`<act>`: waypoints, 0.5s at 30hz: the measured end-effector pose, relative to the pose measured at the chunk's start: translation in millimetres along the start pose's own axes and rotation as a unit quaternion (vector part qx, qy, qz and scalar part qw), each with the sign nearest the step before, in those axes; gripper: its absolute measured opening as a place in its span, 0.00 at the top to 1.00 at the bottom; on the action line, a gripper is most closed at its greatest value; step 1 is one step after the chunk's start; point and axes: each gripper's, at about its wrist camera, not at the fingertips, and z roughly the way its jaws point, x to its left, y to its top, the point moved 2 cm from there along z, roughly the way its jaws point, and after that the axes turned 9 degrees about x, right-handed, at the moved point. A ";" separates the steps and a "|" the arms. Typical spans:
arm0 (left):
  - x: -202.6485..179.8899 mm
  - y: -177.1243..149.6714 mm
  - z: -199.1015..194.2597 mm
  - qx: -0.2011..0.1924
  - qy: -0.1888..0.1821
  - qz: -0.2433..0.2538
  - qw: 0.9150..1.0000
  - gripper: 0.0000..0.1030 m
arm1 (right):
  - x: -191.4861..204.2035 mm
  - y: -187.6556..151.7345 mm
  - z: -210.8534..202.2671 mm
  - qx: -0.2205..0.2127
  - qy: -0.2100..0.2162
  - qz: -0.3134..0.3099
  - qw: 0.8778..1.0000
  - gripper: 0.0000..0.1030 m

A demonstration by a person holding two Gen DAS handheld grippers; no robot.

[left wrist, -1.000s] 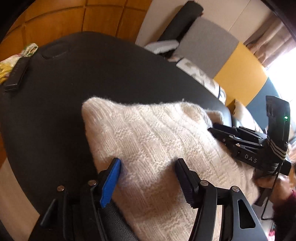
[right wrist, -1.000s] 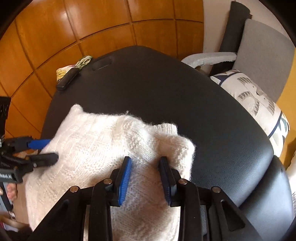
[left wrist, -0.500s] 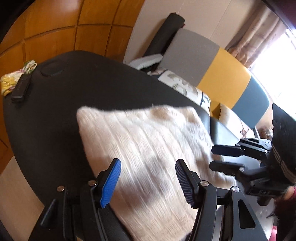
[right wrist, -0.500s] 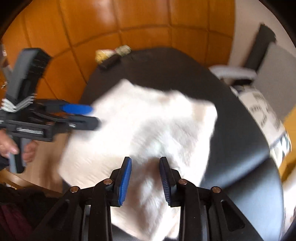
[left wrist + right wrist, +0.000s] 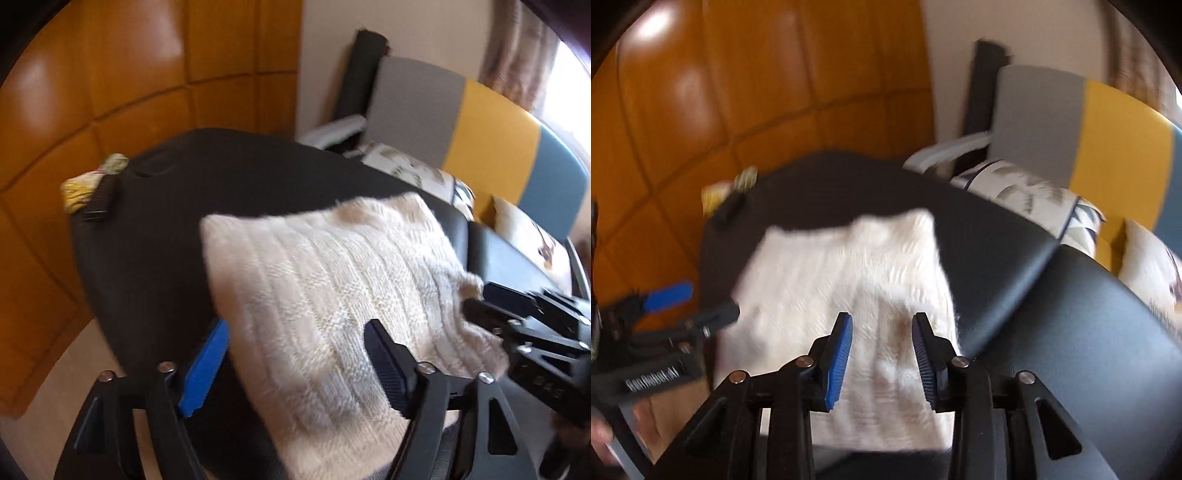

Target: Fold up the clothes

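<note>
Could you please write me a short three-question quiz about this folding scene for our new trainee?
1. True or false: the cream knitted sweater lies folded on the black padded surface.
2. Which gripper has the wider gap between its fingers? A) left gripper B) right gripper
3. Fill in: at the far left edge of the black surface, next to a yellow patterned cloth, lies a dark ______.

Key
1. True.
2. A. Both have just been opening, and neither pinches the knit.
3. Remote control, by its shape; the picture is blurred.
</note>
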 end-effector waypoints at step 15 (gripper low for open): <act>9.0 4.2 -88.7 -0.072 0.022 0.001 0.997 0.12 | 43.1 5.3 -38.3 -0.026 -0.055 -0.022 0.998 0.31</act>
